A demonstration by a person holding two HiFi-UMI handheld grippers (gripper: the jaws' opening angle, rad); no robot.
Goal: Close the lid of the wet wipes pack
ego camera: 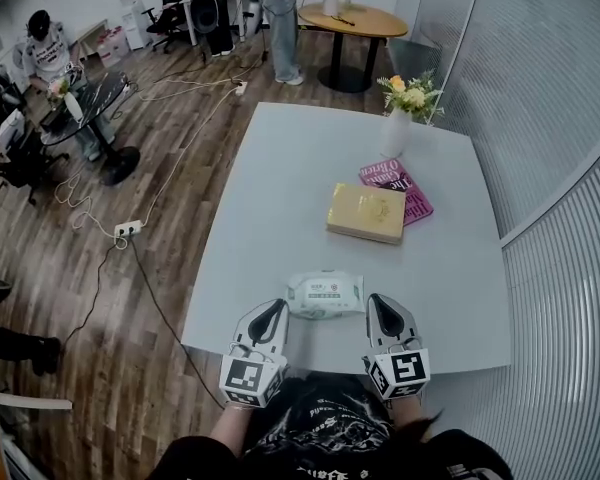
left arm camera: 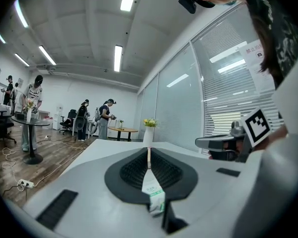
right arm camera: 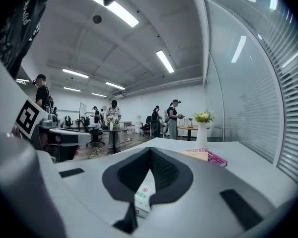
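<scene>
The white wet wipes pack [ego camera: 324, 295] lies flat near the front edge of the grey table [ego camera: 280, 198], and its lid looks flat from above. My left gripper [ego camera: 278, 306] hovers by the pack's left end and my right gripper [ego camera: 380, 301] by its right end. Both have their jaws together and hold nothing. In the left gripper view the shut jaws [left arm camera: 149, 155] point nearly level across the table, with a strip of the pack [left arm camera: 155, 195] showing below them. The right gripper view shows the same: shut jaws [right arm camera: 150, 155] and the pack [right arm camera: 142, 197] underneath.
A yellow box [ego camera: 367, 212] lies on a pink book [ego camera: 400, 182] at the table's middle right. A white vase of flowers [ego camera: 398, 128] stands behind them. A glass wall with blinds [ego camera: 550, 118] runs along the right. People stand far off; cables and a power strip [ego camera: 128, 229] lie on the floor at left.
</scene>
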